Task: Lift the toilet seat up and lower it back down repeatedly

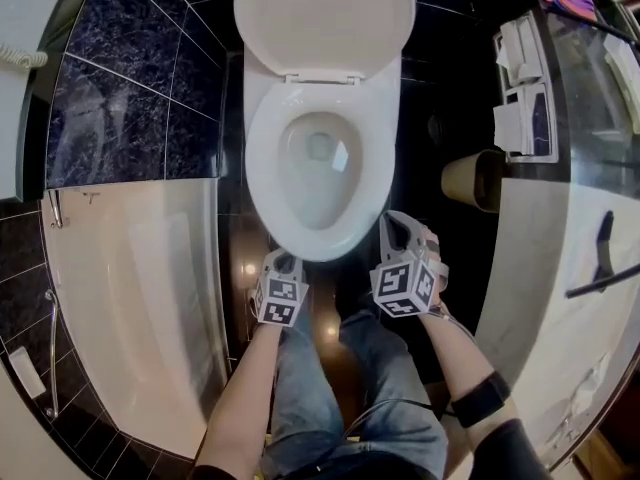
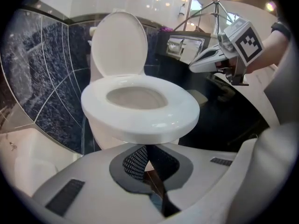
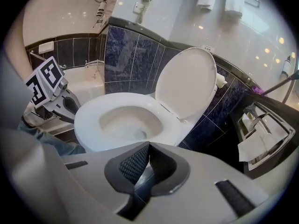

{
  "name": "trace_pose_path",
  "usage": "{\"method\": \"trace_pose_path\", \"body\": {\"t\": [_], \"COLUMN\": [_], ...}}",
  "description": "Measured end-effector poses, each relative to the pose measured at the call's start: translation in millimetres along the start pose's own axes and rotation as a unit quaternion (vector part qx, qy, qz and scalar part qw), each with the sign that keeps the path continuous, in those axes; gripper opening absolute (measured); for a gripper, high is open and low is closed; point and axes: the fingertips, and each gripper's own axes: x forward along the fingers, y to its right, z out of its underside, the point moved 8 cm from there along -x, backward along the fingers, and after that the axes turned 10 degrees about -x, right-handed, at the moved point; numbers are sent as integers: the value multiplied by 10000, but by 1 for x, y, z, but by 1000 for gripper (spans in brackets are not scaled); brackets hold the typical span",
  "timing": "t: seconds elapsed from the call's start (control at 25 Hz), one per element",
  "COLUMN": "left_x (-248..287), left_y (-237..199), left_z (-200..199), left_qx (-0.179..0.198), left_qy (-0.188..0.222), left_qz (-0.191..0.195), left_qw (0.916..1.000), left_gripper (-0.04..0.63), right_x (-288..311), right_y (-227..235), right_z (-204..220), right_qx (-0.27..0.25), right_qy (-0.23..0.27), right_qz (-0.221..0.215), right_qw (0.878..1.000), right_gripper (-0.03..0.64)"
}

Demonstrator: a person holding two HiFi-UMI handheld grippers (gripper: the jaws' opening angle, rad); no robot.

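- Bathtub [image 1: 130,298] fills the left side, w/ dark tiled wall above it; its edge runs close along the toilet's left flank, so little side room there.
- Toilet [image 1: 318,230] sits top centre, person standing right at its front, jeans [image 1: 330,388] between the two tools.
- Lid [image 1: 325,18] is already up, leaning back. It looks like the stop for the raised seat.
- Toilet seat [image 1: 262,158] lies flat on the bowl, hinged at the rear. Prob. rigid plastic, fairly light, glossy so likely slippery; would bang down if let go near the top.
- Best hold, I'd say: front rim, where it overhangs the bowl. Hook a tip under the lip or pinch the rim; sides give less leverage.
- Tan bin [image 1: 475,180] stands right of the bowl, apart from it; dark floor between leaves some elbow room that side.
- Right gripper [image 1: 394,222] is just beside the bowl's front-right, jaws pressed together, nothing in them.
- Left gripper [image 1: 281,259] is at the front-left rim, tips just below the seat edge; contact unclear. Jaws together, empty.
- Lift not begun; above the seat all is open up to the lid.
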Motion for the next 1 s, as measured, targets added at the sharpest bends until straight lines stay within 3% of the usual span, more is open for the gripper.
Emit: {"method": "trace_pose_path", "body": {"t": [0.6,1.0], "left_x": [37,11], "left_y": [-14,-19], "left_z": [44,18], "left_qx": [97,12], "left_qy": [-596,-118], "left_qz": [-73,-176], "left_qw": [9982,9998], "left_gripper": [0,0], "right_x": [28,21], "right_y": [-13,-12], "right_z": [8,-6], "right_qx": [94,177], "right_qy": [-123,-118], "right_qz": [-181,-193], "right_qw": [9997,9996], "right_gripper": [18,18]}}
